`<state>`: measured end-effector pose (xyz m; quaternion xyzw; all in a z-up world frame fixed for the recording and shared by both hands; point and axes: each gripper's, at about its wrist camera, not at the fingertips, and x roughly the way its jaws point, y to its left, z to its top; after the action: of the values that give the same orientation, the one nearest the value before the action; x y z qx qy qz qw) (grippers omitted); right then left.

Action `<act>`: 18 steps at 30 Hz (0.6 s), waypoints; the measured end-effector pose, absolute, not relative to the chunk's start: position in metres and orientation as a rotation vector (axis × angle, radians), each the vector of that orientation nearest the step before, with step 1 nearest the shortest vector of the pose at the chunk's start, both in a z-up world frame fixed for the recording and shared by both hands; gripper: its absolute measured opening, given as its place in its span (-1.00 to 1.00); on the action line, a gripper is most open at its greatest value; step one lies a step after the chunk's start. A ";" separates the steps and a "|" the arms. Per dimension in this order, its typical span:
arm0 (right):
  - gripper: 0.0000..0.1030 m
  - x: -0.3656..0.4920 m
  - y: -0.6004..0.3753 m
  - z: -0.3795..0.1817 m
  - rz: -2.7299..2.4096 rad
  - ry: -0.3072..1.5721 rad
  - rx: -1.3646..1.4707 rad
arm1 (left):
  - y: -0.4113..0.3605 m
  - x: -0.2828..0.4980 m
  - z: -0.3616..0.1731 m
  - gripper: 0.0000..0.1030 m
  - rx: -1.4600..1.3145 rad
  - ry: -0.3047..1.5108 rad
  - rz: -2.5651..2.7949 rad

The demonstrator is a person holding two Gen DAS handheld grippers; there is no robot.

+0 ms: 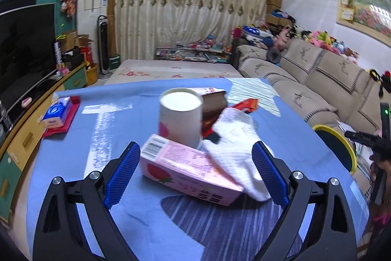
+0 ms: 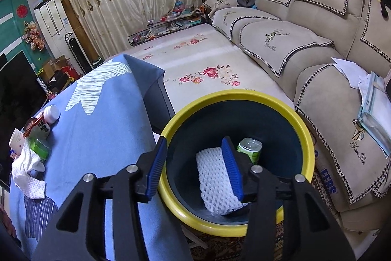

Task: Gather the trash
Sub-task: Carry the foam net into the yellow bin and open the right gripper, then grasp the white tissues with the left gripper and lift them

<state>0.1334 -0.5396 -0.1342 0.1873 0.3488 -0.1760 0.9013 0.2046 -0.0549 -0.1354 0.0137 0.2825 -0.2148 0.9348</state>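
Note:
My left gripper point(image 1: 195, 147) is open low over the blue tablecloth point(image 1: 122, 212). A pink strawberry carton point(image 1: 185, 168) lies on its side between the blue pads, nearer the left one, and neither pad presses on it. A crumpled white paper towel point(image 1: 239, 138) lies against the carton's right side. A white paper cup point(image 1: 179, 116) stands just behind. My right gripper point(image 2: 194, 146) hangs open over a dark bin with a yellow rim point(image 2: 244, 94). A white foam net point(image 2: 212, 182) and a green can point(image 2: 249, 149) lie inside the bin.
A brown box point(image 1: 215, 104) and a red wrapper point(image 1: 246, 105) sit behind the cup. A tissue pack point(image 1: 57, 111) lies at the table's left edge. A white bottle point(image 2: 50, 114) and a green container point(image 2: 39, 146) are also on the table. The beige sofa point(image 2: 317, 40) flanks the bin.

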 end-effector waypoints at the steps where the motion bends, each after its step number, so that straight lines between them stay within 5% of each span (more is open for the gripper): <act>1: -0.09 0.132 -0.539 -0.134 -0.361 0.720 0.390 | -0.059 0.204 -0.135 0.77 0.039 0.579 -0.449; 14: -0.05 0.130 -0.540 -0.139 -0.340 0.722 0.411 | -0.124 0.215 -0.142 0.77 0.230 0.647 -0.558; 18: -0.04 0.130 -0.539 -0.141 -0.334 0.722 0.415 | -0.138 0.223 -0.150 0.46 0.278 0.685 -0.577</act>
<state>0.1296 -0.5390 -0.1408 0.2007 0.3490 -0.1615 0.9010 0.2231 -0.1380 -0.1500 0.1338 0.3302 -0.2783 0.8920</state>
